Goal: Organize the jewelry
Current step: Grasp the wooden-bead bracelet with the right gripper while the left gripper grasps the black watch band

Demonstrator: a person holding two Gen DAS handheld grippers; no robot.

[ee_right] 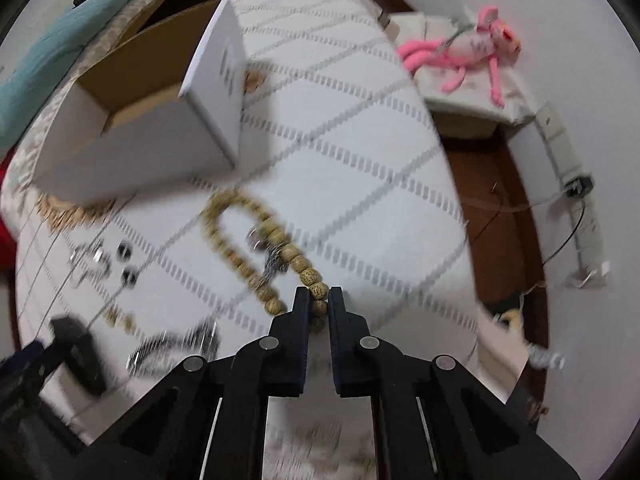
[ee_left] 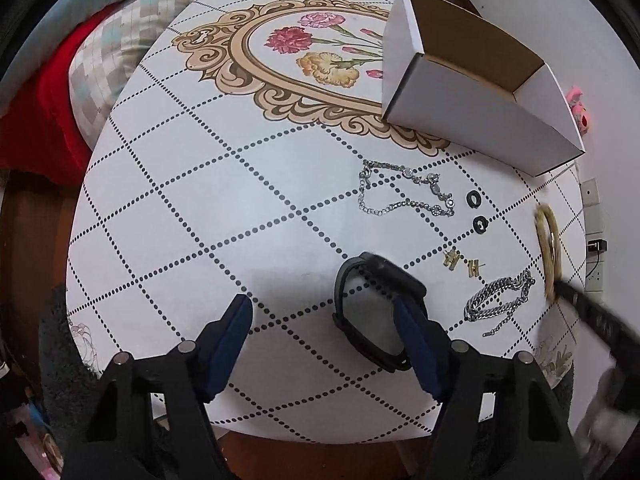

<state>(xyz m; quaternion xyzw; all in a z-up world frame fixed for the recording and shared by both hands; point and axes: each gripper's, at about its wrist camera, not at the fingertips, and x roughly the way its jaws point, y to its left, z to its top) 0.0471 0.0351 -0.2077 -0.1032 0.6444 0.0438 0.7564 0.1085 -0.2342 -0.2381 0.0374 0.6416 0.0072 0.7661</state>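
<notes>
My right gripper [ee_right: 319, 294] is shut on a tan wooden bead bracelet [ee_right: 244, 236] and holds it above the table; the bracelet also shows blurred in the left wrist view [ee_left: 549, 250]. My left gripper [ee_left: 328, 308] is open over the table, its right finger [ee_left: 412, 320] inside the loop of a black watch band [ee_left: 360, 308]. A white open cardboard box [ee_left: 472, 92] stands at the back; it also shows in the right wrist view [ee_right: 152, 132]. On the table lie a thin silver chain [ee_left: 404, 192], two black rings [ee_left: 476, 212], two gold earrings [ee_left: 462, 262] and a thick silver chain bracelet [ee_left: 498, 298].
The table [ee_left: 192, 208] has a white dotted-lattice cloth with a flower medallion [ee_left: 316, 52]. A bed with red and checked bedding [ee_left: 80, 92] lies left. A pink plush toy [ee_right: 472, 52] sits on a low stand to the right, with a power strip [ee_right: 564, 148] by the wall.
</notes>
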